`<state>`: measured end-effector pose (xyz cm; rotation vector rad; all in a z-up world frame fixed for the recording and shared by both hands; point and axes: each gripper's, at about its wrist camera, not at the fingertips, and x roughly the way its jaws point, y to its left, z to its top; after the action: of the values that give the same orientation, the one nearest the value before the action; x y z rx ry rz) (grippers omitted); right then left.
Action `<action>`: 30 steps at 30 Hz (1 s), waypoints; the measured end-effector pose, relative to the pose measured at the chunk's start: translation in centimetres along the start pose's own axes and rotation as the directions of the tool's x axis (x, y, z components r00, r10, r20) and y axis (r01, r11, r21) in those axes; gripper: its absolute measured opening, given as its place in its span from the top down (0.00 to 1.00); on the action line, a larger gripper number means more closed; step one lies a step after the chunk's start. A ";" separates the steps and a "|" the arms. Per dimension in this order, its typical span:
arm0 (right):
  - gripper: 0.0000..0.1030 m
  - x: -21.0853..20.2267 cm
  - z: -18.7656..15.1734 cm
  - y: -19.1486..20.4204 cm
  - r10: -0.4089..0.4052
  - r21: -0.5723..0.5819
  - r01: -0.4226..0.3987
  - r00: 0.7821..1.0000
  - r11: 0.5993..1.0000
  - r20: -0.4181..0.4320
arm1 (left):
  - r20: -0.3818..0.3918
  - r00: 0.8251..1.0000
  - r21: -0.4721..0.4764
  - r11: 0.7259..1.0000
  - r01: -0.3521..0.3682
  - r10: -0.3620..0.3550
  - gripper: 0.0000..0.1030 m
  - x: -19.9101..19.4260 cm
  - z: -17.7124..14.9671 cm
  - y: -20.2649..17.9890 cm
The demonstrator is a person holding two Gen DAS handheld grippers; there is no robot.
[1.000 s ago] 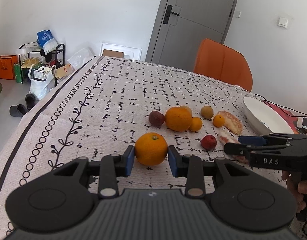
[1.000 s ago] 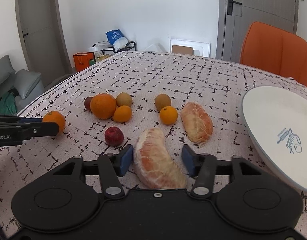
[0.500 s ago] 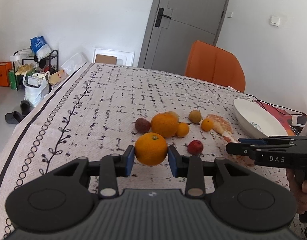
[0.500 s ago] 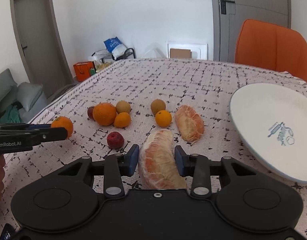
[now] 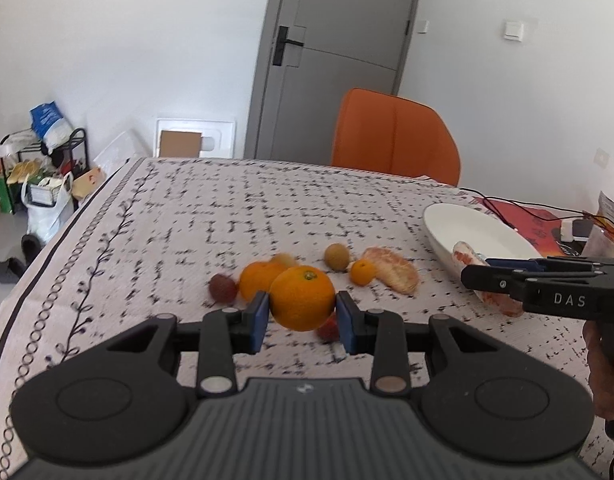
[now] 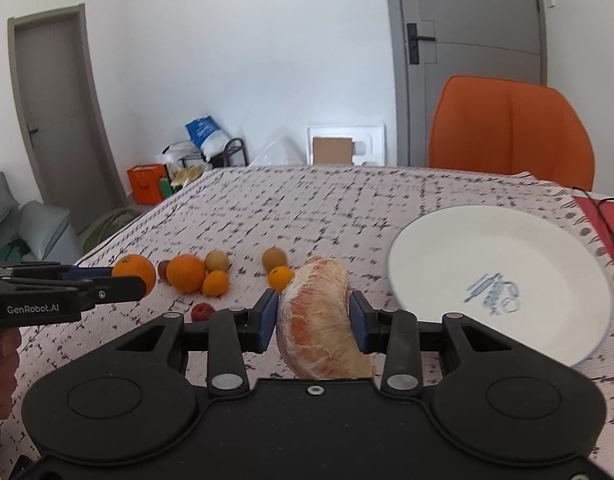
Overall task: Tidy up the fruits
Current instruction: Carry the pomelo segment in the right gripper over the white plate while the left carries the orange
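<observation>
Tablecloth (image 6: 307, 208): patterned, covers the whole work surface; all remaining fruit lies on it in a loose cluster.

Plate (image 6: 555, 344): white, bare, at your right side of the table; judged to be the destination for the fruit.

Pomelo segment (image 6: 319, 320): peeled, clamped between the pads of your right gripper (image 6: 312, 316), jaws closed to the segment's width. It hangs clear of the cloth, just left of the plate rim. A second peeled segment (image 5: 391, 272) lies on the cloth.

Orange (image 5: 302, 298): gripped by your left gripper (image 5: 301, 318), jaws closed snugly on both flanks, lifted above the cluster.

Loose fruit: large orange (image 6: 185, 273), small orange (image 6: 215, 282), another small orange (image 6: 281, 277), two brownish round fruits (image 6: 217, 261), red fruit (image 6: 202, 312), dark red fruit (image 5: 223, 288).

Step in hand: carrying both picked items toward the plate. Your next move calls for bringing the segment over the plate, lowering, then releasing; the orange follows, set down gently so it does not roll.

Change: a second ago both items sat on the cloth between open jaws; both are now gripped, raised and nearer the plate.
</observation>
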<state>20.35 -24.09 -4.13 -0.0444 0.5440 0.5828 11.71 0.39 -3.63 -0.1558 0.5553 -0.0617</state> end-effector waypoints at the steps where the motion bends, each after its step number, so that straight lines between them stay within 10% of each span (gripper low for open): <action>1: 0.65 -0.2 0.1 -0.2 -0.004 0.004 0.004 1.000 1.000 0.006 | 0.002 1.000 0.009 1.000 0.005 -0.006 0.66 0.1 0.2 -0.4; 30: 0.64 -2.6 -1.7 -10.0 -0.189 0.186 0.176 0.981 0.967 0.054 | -0.019 0.989 0.242 0.959 0.148 -0.148 0.66 5.8 3.9 -9.9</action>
<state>23.04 -34.13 -5.42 0.0967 0.5149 0.3525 18.54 -9.45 -1.72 0.0417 0.5312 -0.2748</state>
